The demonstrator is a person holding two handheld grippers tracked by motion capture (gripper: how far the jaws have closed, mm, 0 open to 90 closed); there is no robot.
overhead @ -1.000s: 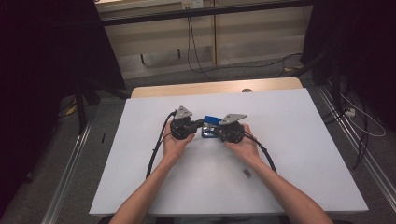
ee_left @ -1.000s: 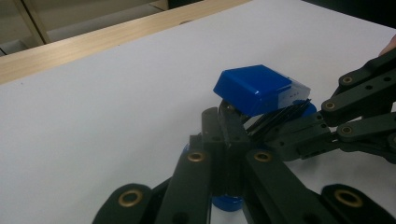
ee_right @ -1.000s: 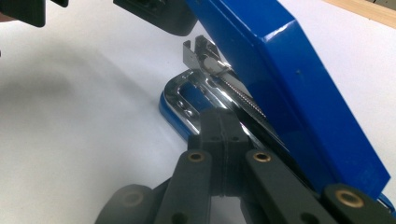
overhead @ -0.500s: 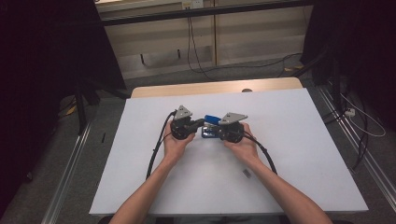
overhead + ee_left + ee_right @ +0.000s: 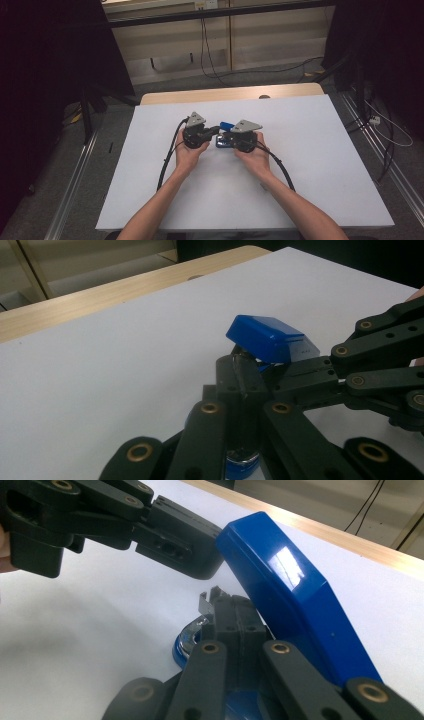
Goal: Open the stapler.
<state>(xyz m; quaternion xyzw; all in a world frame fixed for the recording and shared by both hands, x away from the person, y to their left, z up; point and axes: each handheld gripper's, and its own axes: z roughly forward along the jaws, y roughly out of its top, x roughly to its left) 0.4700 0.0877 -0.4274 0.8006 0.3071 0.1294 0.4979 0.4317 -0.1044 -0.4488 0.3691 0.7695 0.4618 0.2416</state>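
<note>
A blue stapler (image 5: 225, 125) sits mid-table with its lid (image 5: 290, 595) tilted up off the base (image 5: 182, 652). My left gripper (image 5: 216, 131) comes at it from the left. In the left gripper view it (image 5: 241, 365) is shut just under the lid's front end (image 5: 265, 337), with a thin metal strip between its tips. My right gripper (image 5: 226, 136) comes from the right. In the right gripper view it (image 5: 222, 607) is shut on a metal part beneath the lid. The two grippers' tips nearly touch, and the left gripper (image 5: 200, 560) rests against the lid's tip.
A white table (image 5: 310, 160) with a wooden strip (image 5: 225, 94) along its far edge. Black cables (image 5: 167, 160) trail from both grippers towards the person. Dark frames and floor cables surround the table.
</note>
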